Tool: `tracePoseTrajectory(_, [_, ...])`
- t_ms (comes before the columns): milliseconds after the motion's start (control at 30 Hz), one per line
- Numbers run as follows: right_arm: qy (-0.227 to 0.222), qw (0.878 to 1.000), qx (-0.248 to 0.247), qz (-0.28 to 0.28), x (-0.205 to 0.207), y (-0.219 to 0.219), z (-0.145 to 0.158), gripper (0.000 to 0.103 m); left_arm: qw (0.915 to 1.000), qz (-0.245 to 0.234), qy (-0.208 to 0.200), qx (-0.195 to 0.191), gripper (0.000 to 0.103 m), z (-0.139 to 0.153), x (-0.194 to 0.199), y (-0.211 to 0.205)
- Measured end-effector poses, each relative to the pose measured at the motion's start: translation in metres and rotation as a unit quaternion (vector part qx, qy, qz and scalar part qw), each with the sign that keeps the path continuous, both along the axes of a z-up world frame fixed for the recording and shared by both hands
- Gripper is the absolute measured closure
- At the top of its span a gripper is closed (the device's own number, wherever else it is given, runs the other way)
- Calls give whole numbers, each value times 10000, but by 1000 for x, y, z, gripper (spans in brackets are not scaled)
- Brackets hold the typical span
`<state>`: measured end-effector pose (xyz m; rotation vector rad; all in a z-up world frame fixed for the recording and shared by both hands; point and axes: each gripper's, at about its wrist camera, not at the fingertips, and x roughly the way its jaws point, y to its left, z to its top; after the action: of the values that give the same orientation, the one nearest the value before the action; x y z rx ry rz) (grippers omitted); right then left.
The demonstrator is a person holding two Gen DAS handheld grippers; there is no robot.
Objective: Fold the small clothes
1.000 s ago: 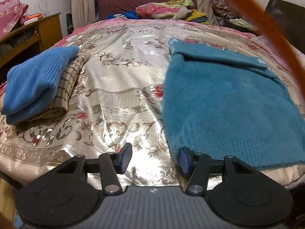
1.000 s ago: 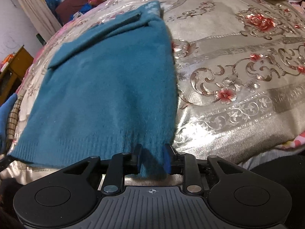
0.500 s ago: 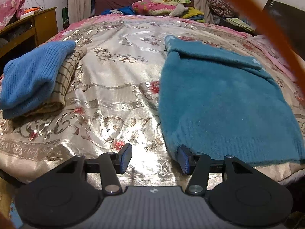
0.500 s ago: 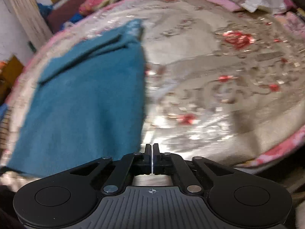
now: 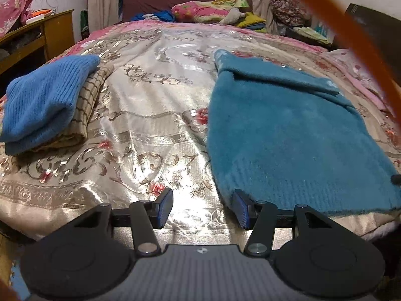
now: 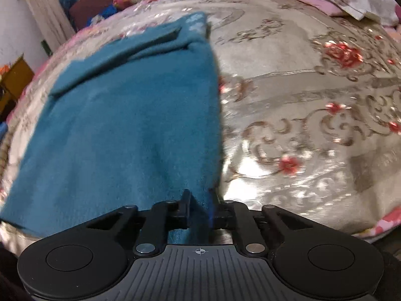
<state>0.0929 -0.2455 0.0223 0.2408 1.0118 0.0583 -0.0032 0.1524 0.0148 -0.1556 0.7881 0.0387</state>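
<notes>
The teal sweater is spread flat on the bedspread, with a sleeve laid across its far end, directly ahead of both grippers. Its near hem corner is pinched by the right gripper: the jaws have just been closing, and teal fabric is seen bunched between them and hanging just below.

The left gripper is held apart, roughly half spread, with only bedspread between its pads; the sweater's other near corner lies just beside and partly over its right finger, not yet clamped.

The step in hand is judged to be the taking of the 2 hem corners before a lengthwise fold. For the next move, the left gripper would need to be shifted slightly toward the sweater and closed on that corner, so that both corners can be lifted evenly.

Well off to the left gripper's far left, 2 folded garments, a blue knit over a checked piece, are stacked.
</notes>
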Motion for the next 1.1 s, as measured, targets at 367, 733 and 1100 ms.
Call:
tracePoseTrajectory(367, [204,9995,196,-167,3,-10,-7,85,9982,-179,-400,-409,45,14,-1,8])
tracePoseTrajectory(733, [213,9978,628,-83,-7,-13,-6,73,9979,-164,-81,-621,44,-16,65,4])
tracePoseTrajectory(1100, [243,9958,877,-6,-2,-17,-12,72,9940,-503,272,-935,52,-31,83,-1])
